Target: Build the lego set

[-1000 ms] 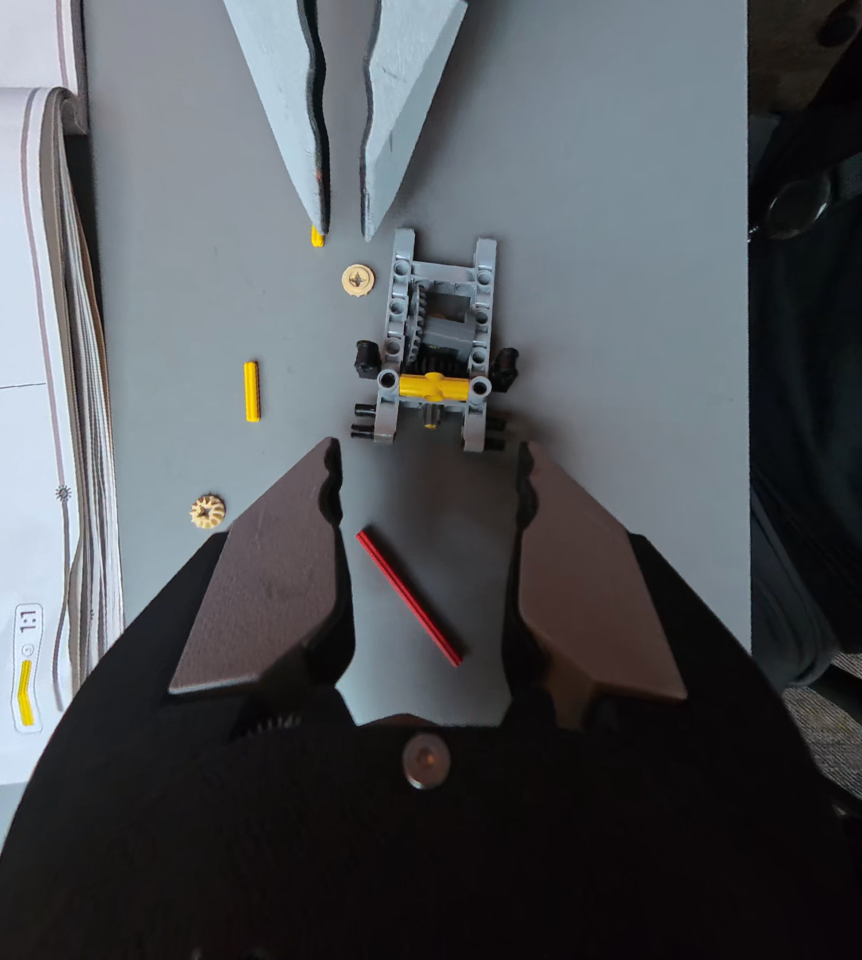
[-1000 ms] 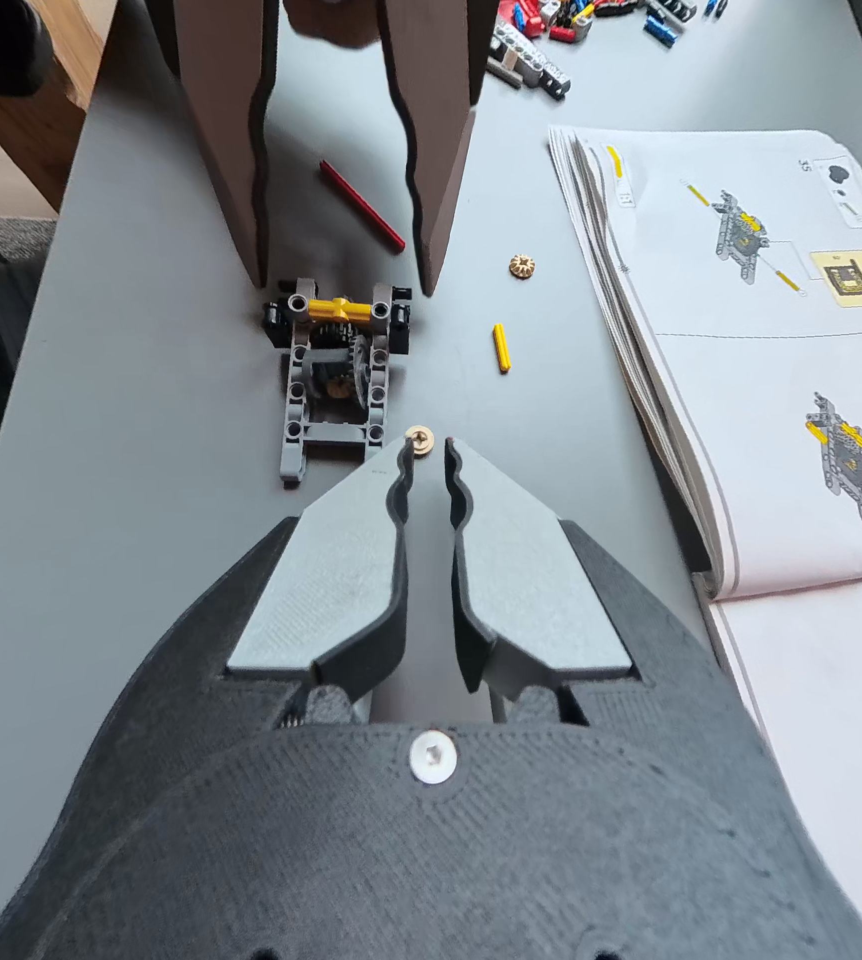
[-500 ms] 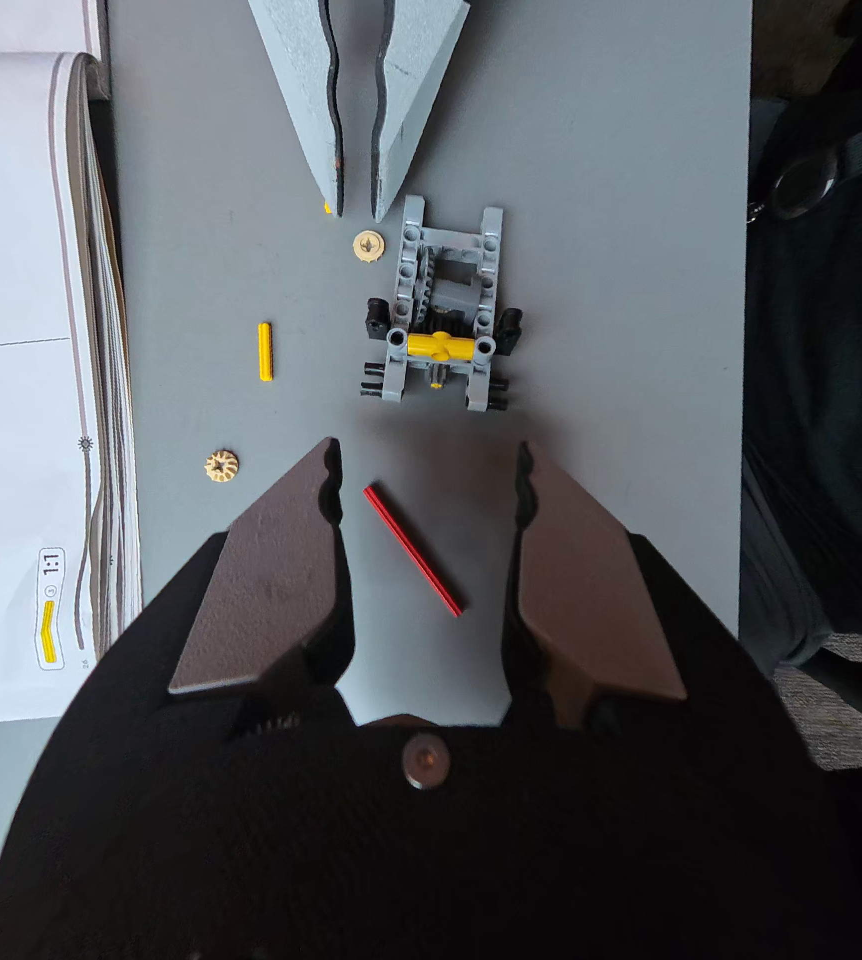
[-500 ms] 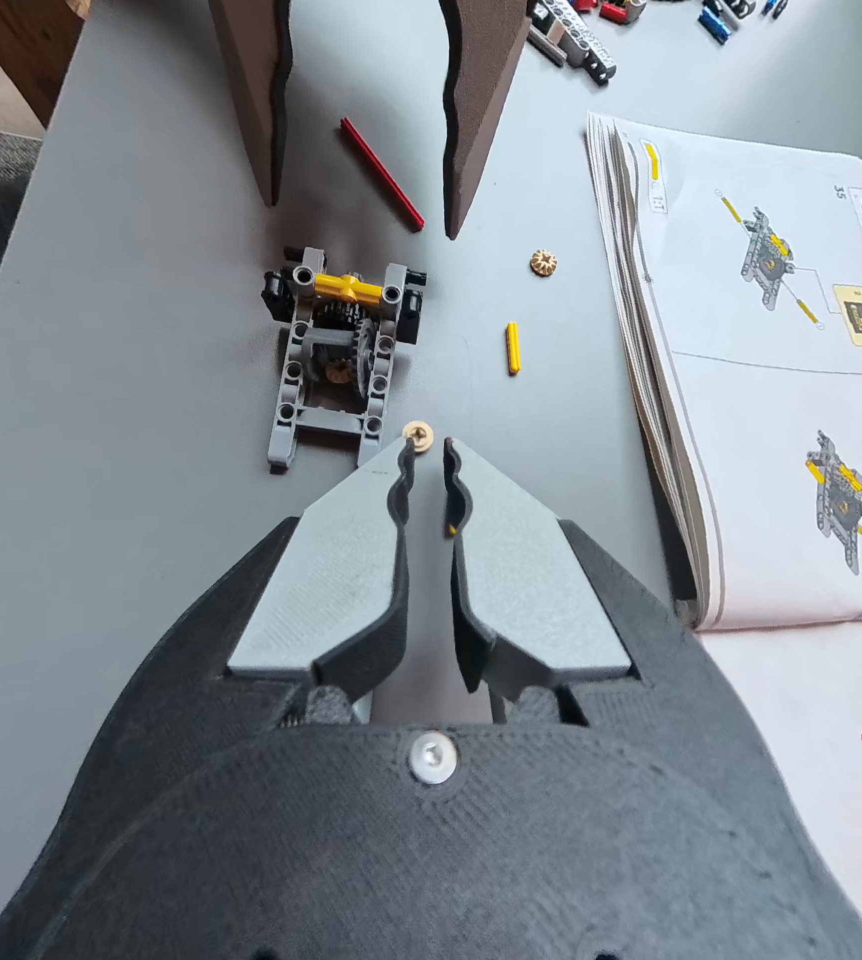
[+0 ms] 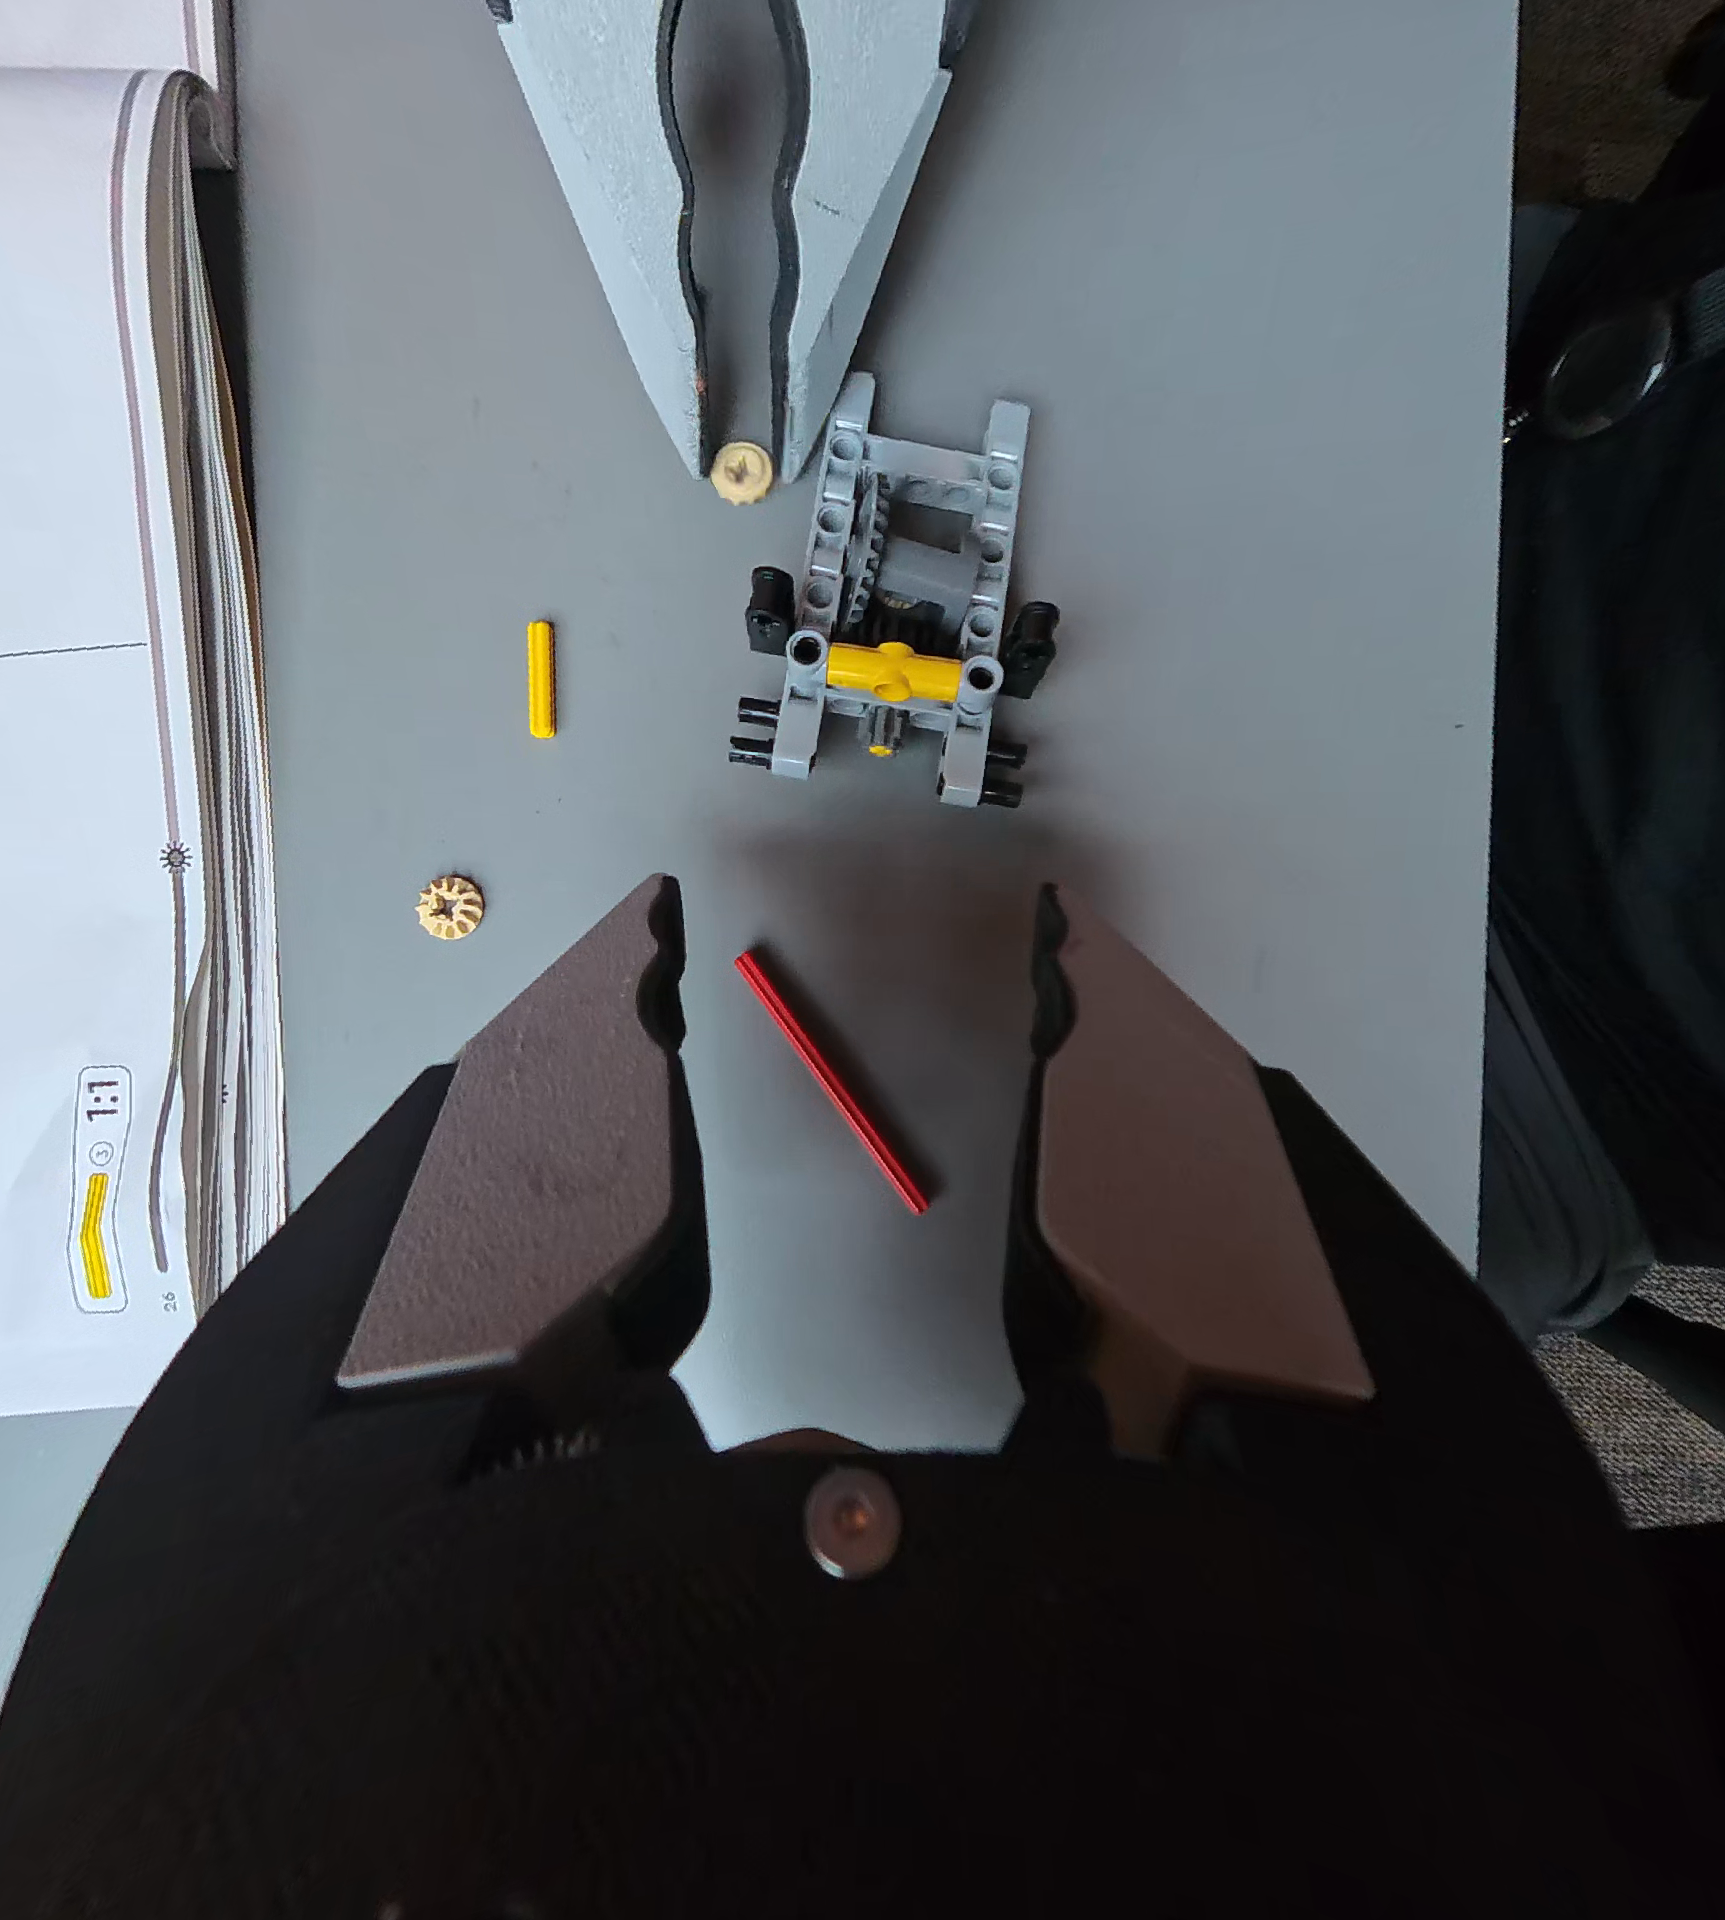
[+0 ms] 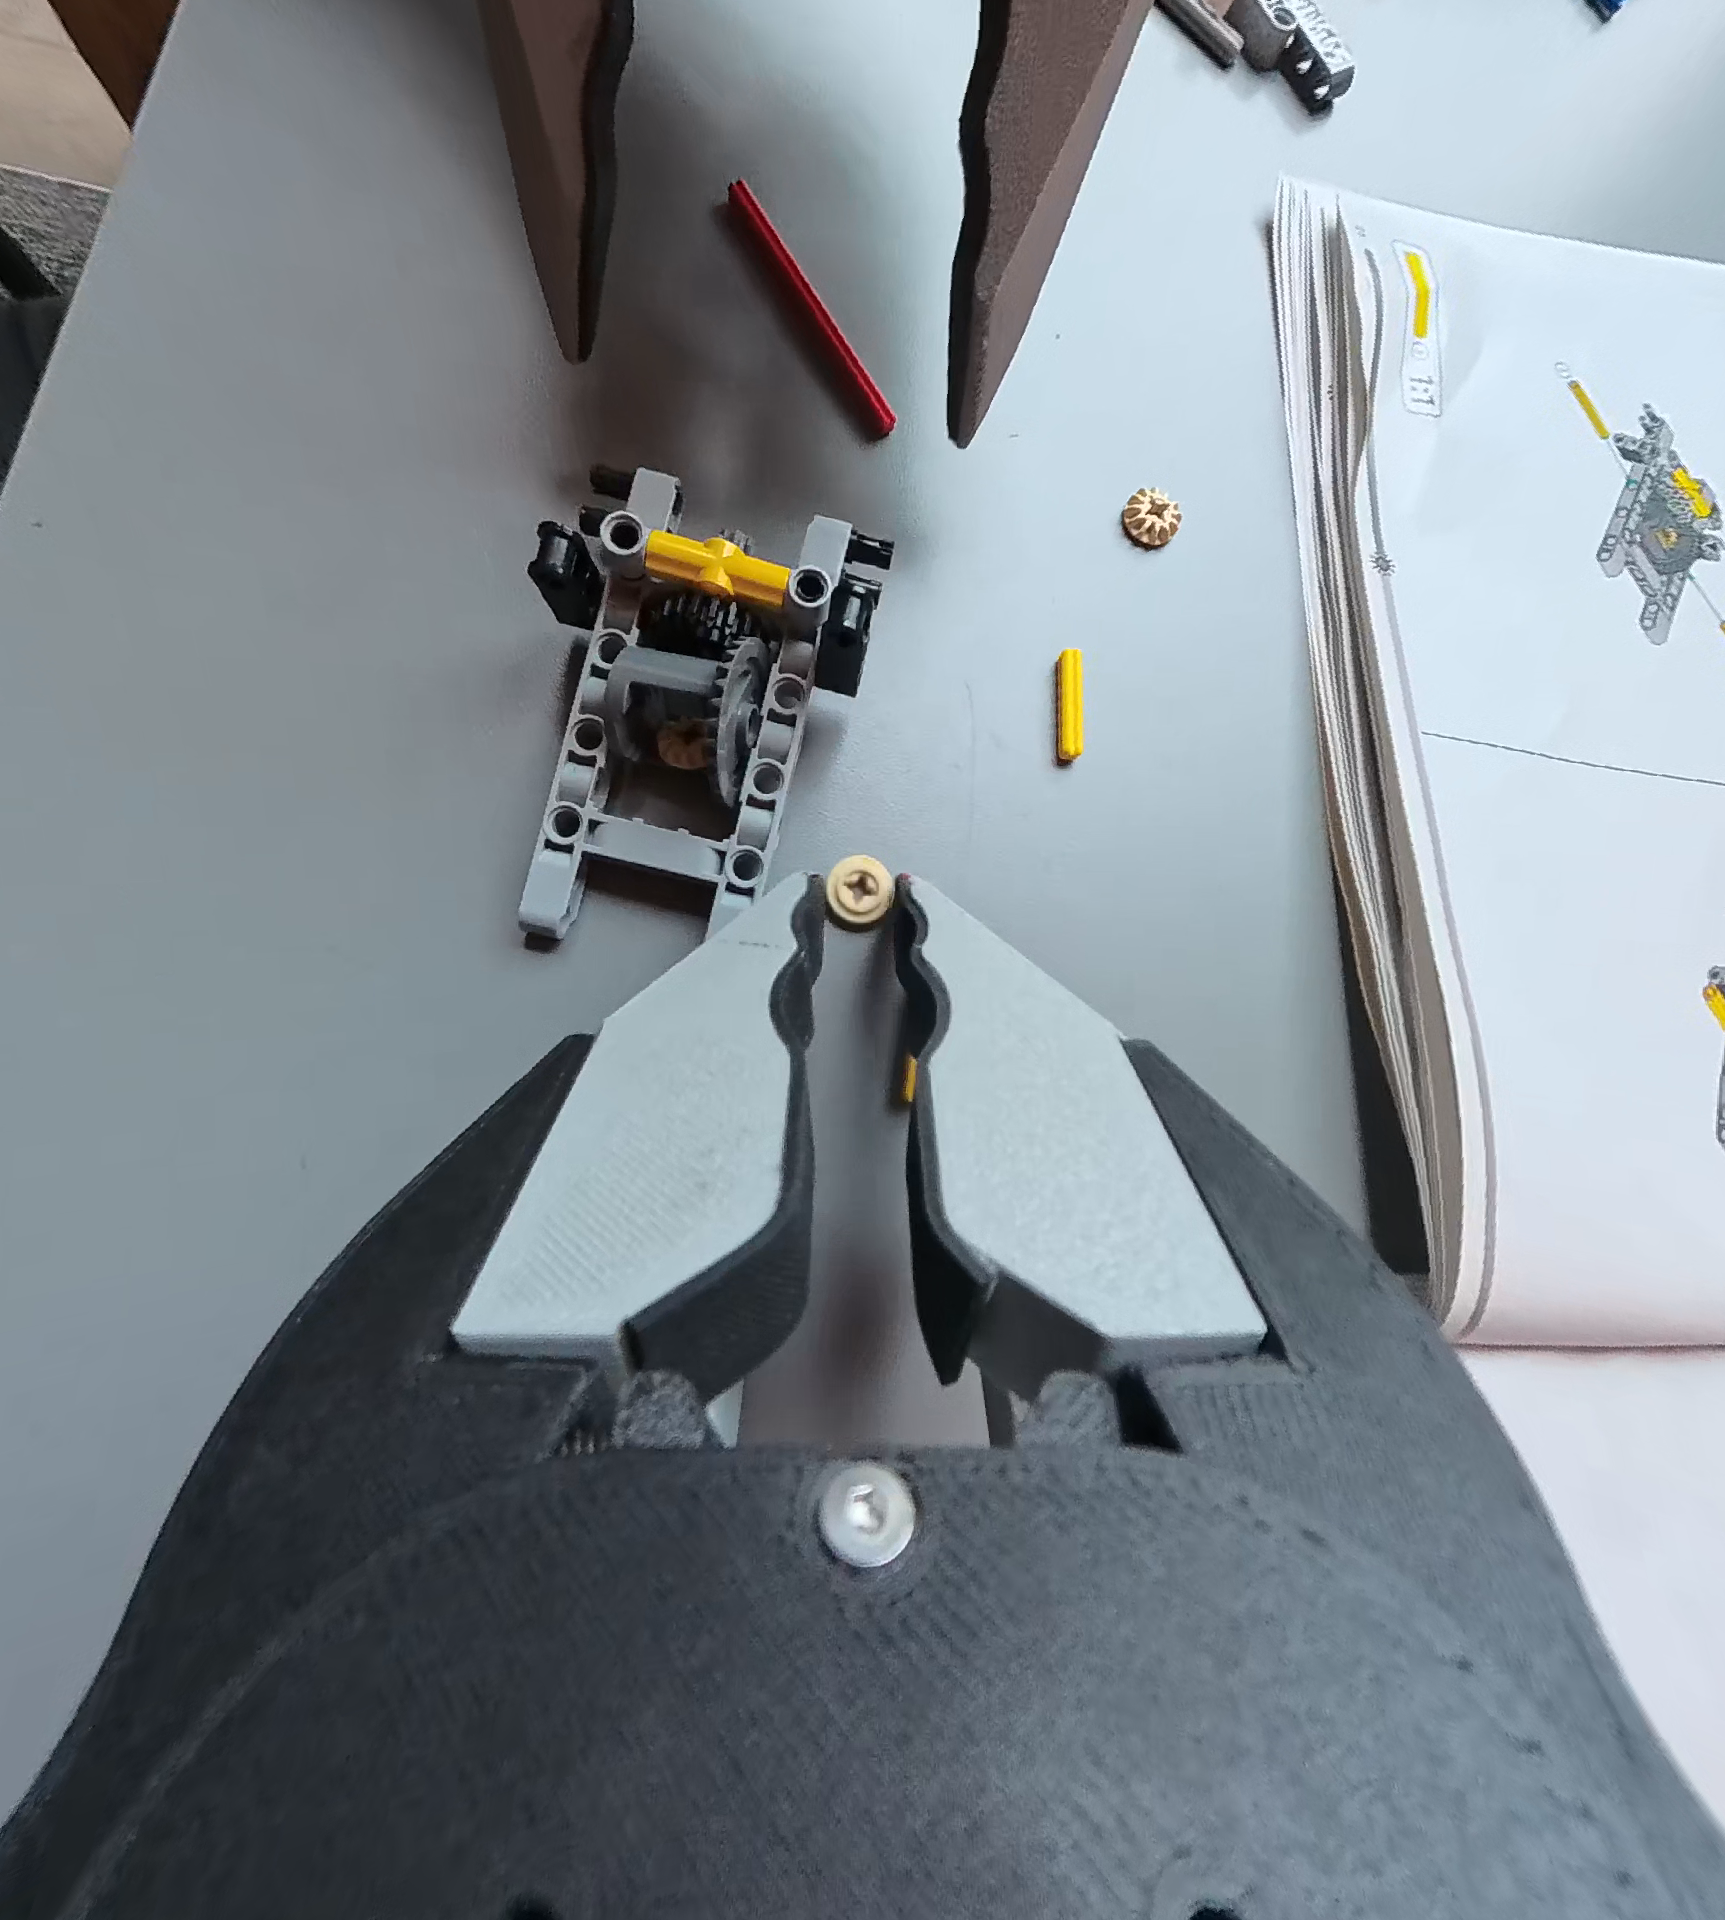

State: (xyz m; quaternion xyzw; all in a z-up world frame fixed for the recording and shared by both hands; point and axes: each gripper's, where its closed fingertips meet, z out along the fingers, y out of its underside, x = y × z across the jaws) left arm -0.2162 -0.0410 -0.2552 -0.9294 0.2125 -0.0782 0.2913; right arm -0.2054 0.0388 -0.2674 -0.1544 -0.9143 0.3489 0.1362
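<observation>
A grey lego frame with gears and a yellow cross-piece lies on the grey table, and also shows in the right wrist view. My right gripper is open only narrowly. Its grey tips flank a small tan gear that lies on the table beside the frame's end. From the left wrist view the right gripper reaches the tan gear from the far side. My left gripper is wide open and empty above a red axle, short of the frame.
A yellow axle and a second tan gear lie between the frame and the open instruction booklet. A short yellow piece shows between the right fingers. Loose parts lie far off. The table edge is close to the frame. The tips of one gripper are about 9 cm away from the tips of the other.
My right gripper has opened slightly and moved forward, so the tan gear now sits between its tips. My left gripper has drawn back from the frame, still wide open.
</observation>
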